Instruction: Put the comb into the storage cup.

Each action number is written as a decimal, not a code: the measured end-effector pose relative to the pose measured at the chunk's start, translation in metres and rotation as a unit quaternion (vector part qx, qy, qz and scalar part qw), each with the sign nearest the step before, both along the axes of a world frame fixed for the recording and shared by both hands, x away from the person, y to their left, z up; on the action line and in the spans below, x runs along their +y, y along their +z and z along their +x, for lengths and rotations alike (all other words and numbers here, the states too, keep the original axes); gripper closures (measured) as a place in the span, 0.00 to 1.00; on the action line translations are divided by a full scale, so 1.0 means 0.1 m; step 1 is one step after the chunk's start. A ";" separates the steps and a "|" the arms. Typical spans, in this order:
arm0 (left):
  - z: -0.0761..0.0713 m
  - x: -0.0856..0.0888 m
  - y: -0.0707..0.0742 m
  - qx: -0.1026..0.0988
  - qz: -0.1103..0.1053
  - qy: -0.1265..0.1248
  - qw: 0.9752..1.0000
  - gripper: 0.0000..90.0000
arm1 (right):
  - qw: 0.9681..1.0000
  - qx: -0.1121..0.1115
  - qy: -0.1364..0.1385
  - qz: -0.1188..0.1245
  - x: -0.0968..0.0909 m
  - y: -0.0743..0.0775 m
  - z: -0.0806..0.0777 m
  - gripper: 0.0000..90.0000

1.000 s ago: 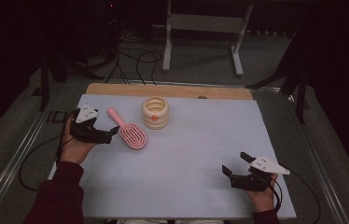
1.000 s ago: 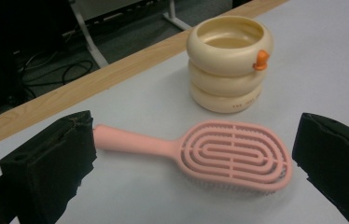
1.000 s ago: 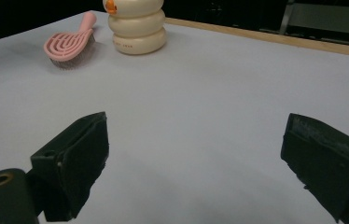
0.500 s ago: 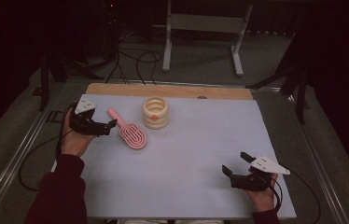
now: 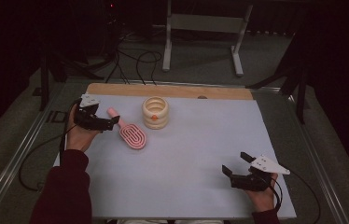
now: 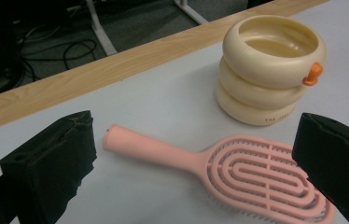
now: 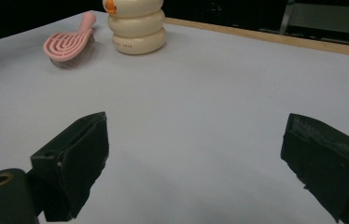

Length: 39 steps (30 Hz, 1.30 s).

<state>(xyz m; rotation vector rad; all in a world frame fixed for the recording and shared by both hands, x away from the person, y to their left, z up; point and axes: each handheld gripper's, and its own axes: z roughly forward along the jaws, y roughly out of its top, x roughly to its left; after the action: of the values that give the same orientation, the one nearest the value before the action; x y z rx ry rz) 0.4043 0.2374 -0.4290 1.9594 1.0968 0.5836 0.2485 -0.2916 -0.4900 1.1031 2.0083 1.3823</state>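
A cream ringed pot (image 5: 155,112) stands upright toward the far side of the table (image 5: 186,154), three fat rings stacked, with a small orange knob (image 6: 312,74) on its top ring. From the left gripper view its hollow looks bare, though the bottom is partly out of sight behind the near rim.

Just beside it lies a pink hairbrush (image 5: 129,132), flat on the table with bristles down, its handle pointing toward the left gripper (image 5: 110,122). That gripper hangs just at the handle's tip with its jaws spread wide, holding nothing. In its own view the brush head is cut off by the right-hand jaw and the picture's lower edge.

The right gripper (image 5: 236,164) sits well apart at the near right corner, jaws also wide apart and empty.

The table has a pale grey-blue cover and a bare wooden strip (image 5: 172,90) along the far edge. Beyond it the room is dark: black cables (image 5: 135,58) on the floor and a grey metal stand (image 5: 205,32).
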 end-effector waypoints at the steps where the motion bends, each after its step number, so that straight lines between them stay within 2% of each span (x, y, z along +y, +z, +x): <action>1: 0.02 -0.01 -0.01 0.001 -0.001 -0.001 1.000 0.00 | 1.000 0.000 0.001 -0.001 0.00 0.00 0.00 0.09; 13: 0.16 0.00 -0.08 0.019 -0.010 0.012 1.000 0.02 | 1.000 -0.002 0.001 0.001 -0.02 0.00 0.00 0.09; 18: 0.22 -0.01 -0.09 0.022 -0.005 0.023 0.999 0.09 | 1.000 -0.002 0.000 0.001 -0.02 0.00 0.00 0.09; 20: 0.23 -0.03 -0.11 0.018 0.006 0.037 0.999 0.15 | 1.000 -0.002 0.001 0.002 -0.02 0.00 0.00 0.09; 23: 0.27 -0.06 -0.15 0.023 0.026 0.055 0.998 0.28 | 1.000 -0.001 0.001 0.003 -0.02 0.00 0.00 0.09; 26: 0.29 -0.08 -0.19 0.024 0.032 0.052 0.998 0.42 | 1.000 -0.001 0.000 0.005 -0.02 0.00 0.01 0.09; 28: 0.30 -0.10 -0.21 0.026 0.033 0.048 0.998 0.56 | 1.000 -0.001 0.000 0.006 -0.03 0.00 0.01 0.09; 32: 0.35 -0.13 -0.27 0.044 0.047 0.052 0.997 0.74 | 1.000 -0.002 0.001 0.005 -0.03 0.00 0.01 0.09; 39: 0.43 -0.17 -0.39 0.070 0.058 0.048 0.995 0.99 | 1.000 -0.002 0.001 0.007 -0.03 0.00 0.01 0.09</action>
<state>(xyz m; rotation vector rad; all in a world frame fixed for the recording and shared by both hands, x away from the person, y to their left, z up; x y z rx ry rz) 0.4469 0.2201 -0.4678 2.0818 1.2740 0.5790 0.2495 -0.2946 -0.4903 1.1038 2.0019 1.3993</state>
